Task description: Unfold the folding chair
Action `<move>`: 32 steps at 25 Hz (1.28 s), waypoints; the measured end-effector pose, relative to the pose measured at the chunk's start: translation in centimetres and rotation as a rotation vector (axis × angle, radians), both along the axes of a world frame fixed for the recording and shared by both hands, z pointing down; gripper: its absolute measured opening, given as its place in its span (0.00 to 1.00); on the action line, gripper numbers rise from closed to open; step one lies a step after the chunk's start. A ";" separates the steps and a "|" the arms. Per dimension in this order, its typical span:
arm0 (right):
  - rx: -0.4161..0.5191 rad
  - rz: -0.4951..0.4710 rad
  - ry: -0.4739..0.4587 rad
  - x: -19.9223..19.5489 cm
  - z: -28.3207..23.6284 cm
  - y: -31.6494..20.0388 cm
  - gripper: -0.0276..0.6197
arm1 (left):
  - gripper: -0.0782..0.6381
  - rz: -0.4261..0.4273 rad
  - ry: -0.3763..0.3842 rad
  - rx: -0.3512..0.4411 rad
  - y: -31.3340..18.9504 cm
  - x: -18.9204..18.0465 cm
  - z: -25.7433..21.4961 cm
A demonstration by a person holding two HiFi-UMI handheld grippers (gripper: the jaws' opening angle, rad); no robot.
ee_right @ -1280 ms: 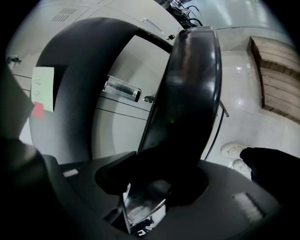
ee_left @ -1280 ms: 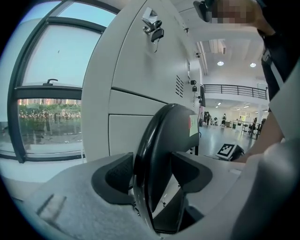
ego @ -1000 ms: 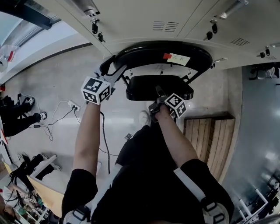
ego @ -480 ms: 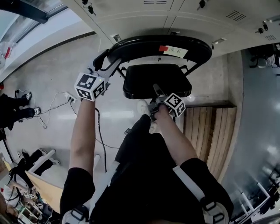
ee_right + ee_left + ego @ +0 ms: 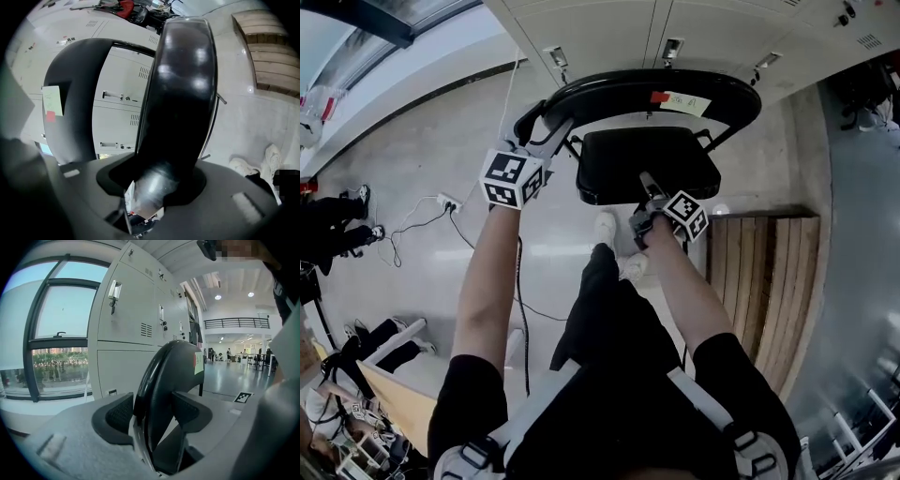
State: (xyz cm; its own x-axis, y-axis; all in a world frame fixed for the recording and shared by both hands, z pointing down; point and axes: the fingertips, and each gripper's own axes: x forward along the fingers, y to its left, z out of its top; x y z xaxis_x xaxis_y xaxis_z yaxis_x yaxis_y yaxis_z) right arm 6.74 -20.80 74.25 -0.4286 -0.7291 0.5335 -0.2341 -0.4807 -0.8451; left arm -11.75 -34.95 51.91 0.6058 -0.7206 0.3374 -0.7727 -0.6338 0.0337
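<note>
The black folding chair stands before me in the head view, its curved backrest bearing a yellow note and a red tag, its seat nearly level. My left gripper is shut on the backrest's left end. In the left gripper view the backrest runs between the pads of that gripper. My right gripper is shut on the seat's front edge. In the right gripper view the glossy seat rises from that gripper, with the backrest behind at the left.
Grey lockers line the wall behind the chair. A low wooden platform lies at the right. Cables and a power strip trail over the floor at the left. My shoes stand just under the seat.
Both grippers have kept their hold and moved across the floor with the chair. The seat now shows a broader face to the head camera.
</note>
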 end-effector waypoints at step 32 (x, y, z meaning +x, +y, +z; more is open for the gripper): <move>0.101 0.212 -0.001 1.7 5.8 11.6 0.31 | 0.45 0.330 0.214 -0.177 9.4 1.7 2.9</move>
State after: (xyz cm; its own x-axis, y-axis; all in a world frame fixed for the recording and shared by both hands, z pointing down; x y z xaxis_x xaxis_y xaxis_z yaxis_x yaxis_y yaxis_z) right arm 8.44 -9.24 80.09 -0.2606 -0.8524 0.4532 -0.1360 -0.4323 -0.8914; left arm -10.10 -25.60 54.77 0.8639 -0.4186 0.2801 -0.4932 -0.8160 0.3016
